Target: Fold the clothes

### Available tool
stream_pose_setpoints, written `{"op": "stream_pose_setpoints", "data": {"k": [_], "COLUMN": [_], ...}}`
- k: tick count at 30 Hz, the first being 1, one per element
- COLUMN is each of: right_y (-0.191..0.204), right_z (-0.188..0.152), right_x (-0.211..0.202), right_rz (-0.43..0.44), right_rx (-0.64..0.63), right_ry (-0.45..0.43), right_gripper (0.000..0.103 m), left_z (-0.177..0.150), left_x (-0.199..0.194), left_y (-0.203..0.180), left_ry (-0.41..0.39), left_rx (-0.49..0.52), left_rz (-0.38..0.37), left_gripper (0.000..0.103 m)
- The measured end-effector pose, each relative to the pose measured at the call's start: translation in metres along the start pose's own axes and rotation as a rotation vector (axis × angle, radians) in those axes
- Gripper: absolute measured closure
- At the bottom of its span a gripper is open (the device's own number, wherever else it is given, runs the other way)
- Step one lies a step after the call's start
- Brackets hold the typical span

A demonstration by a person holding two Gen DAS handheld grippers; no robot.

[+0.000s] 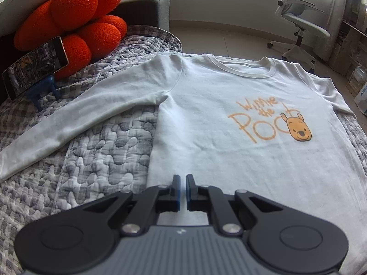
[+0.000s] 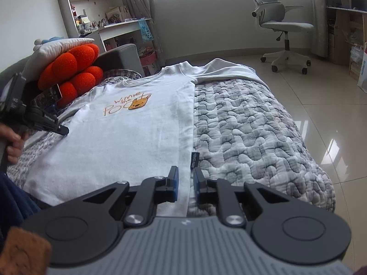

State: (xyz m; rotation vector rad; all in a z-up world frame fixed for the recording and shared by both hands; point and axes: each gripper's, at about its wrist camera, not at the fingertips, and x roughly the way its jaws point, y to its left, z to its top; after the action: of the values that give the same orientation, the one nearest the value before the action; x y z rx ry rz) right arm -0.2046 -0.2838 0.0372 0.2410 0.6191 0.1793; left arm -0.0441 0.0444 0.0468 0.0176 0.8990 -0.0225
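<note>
Where the white long-sleeved shirt [image 1: 206,123] lay flat, print up, across the grey quilt [image 1: 96,160] at frame centre, we noted the left gripper [image 1: 182,178] at lower centre over its hem, fingers nearly together, gripping nothing. The right gripper [image 2: 185,171], lower centre in its own view, straddled the shirt's side edge, fingers slightly apart. An orange cushion [image 1: 75,16] sat upper left.

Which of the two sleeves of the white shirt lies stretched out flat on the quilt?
The left-side sleeve, extended toward the orange cushion. The other sleeve drapes off the quilt's far edge.
</note>
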Motion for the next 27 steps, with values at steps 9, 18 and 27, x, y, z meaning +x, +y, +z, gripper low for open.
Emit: {"op": "stream_pose_setpoints", "data": {"k": [9,18,27], "right_y": [-0.023,-0.075,-0.119], "right_z": [0.033,0.075,0.113], "right_x": [-0.004,0.008,0.058], "right_rz": [0.044,0.077,0.124], "right_rx": [0.127,0.289,0.425], "right_ry": [-0.003,0.060,0.156], "right_gripper": [0.083,0.081,0.074], "left_z": [0.019,0.042,0.058], "left_x": [0.019,0.030,0.042], "left_y": [-0.001,0.000,-0.010], "left_ry": [0.001,-0.022,-0.016], "left_rx": [-0.072,-0.127,-0.145], "left_rz": [-0.005,0.007,0.005], "left_gripper": [0.097,0.097,0.097]}}
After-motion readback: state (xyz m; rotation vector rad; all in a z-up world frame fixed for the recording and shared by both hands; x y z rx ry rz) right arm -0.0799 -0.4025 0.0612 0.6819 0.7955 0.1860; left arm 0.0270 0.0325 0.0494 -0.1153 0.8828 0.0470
